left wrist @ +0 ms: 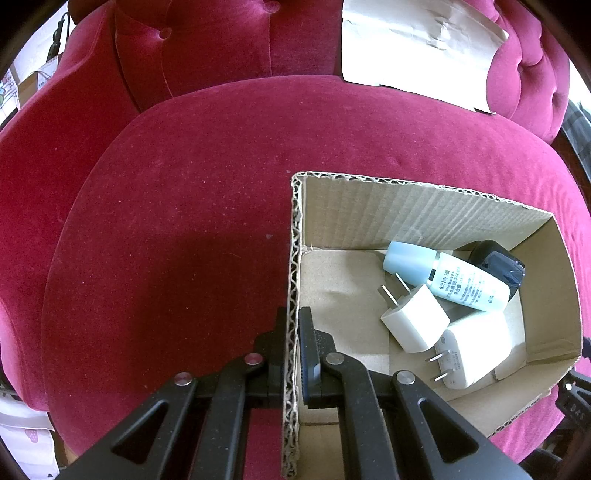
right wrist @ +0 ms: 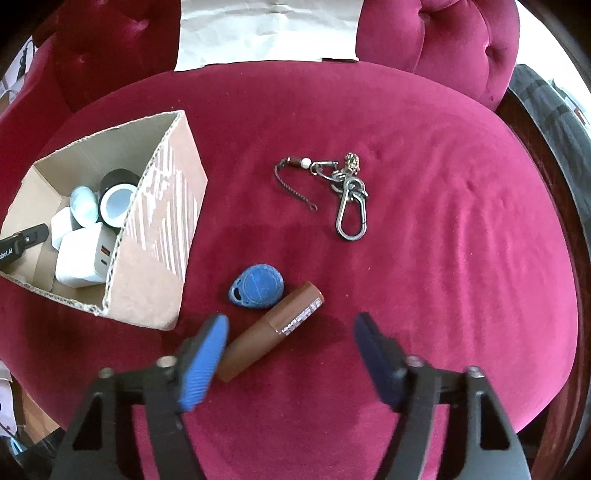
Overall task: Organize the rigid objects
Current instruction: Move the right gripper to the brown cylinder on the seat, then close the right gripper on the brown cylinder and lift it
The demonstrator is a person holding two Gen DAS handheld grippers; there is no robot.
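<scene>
A cardboard box [left wrist: 424, 206] sits on a red velvet seat [left wrist: 184, 221]. It holds a light blue bottle [left wrist: 443, 275], two white plug chargers [left wrist: 415, 323] and a dark round object [left wrist: 498, 262]. My left gripper [left wrist: 292, 332] is shut on the box's left wall. In the right wrist view the box [right wrist: 155, 229] is at the left. A brown tube [right wrist: 271, 330], a blue key fob [right wrist: 258, 286] and a metal keychain [right wrist: 343, 192] lie on the seat. My right gripper [right wrist: 291, 332] is open, just above the brown tube's near end.
A sheet of pale paper [right wrist: 269, 29] leans against the tufted backrest [left wrist: 221, 37]. The seat [right wrist: 443, 258] curves down at its right edge beside dark furniture [right wrist: 546, 110]. Boxes and clutter [left wrist: 33, 81] stand beyond the left armrest.
</scene>
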